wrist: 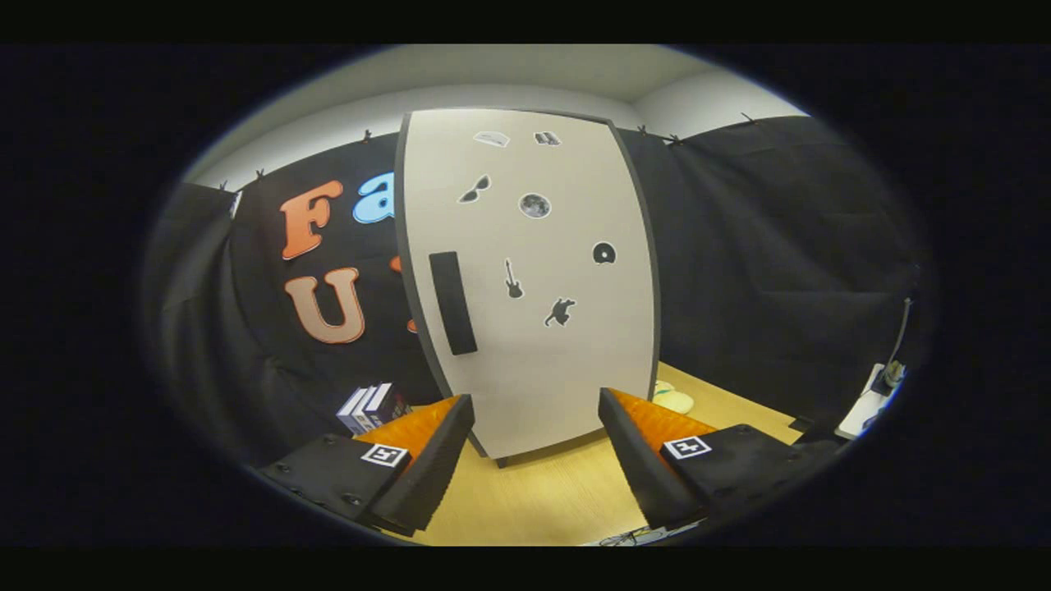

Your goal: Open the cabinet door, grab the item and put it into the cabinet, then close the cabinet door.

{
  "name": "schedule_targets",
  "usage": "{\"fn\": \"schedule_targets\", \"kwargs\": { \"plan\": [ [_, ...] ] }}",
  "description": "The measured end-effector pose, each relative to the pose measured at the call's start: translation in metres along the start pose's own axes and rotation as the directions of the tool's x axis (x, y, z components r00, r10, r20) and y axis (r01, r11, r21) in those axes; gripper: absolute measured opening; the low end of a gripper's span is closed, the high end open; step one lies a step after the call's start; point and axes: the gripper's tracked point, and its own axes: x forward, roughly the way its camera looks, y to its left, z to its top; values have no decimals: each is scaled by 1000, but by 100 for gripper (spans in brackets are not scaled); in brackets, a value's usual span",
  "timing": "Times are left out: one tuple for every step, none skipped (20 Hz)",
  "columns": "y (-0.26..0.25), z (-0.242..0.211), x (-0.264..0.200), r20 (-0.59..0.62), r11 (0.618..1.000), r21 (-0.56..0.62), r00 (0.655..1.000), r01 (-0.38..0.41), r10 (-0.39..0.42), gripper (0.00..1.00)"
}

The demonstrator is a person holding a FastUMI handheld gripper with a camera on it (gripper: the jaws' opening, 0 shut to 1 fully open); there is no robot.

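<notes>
Door (542,328) of the cabinet sits flush and closed just ahead of my claw (535,427), its dark handle (452,302) standing upright near the left edge, so the hinges are presumably on the right. My fingers are spread wide with nothing between them, squared to the door front. Pale item (673,400) lies on the table (550,501) beside the cabinet's right corner, books (371,406) to its left; closed door fits either end of the job.
</notes>
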Motion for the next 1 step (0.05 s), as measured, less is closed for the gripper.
{"fn": "schedule_targets", "kwargs": {
  "plan": [
    [1,-1,1,0,1000,-4,1000,-2,2,98]
  ]
}}
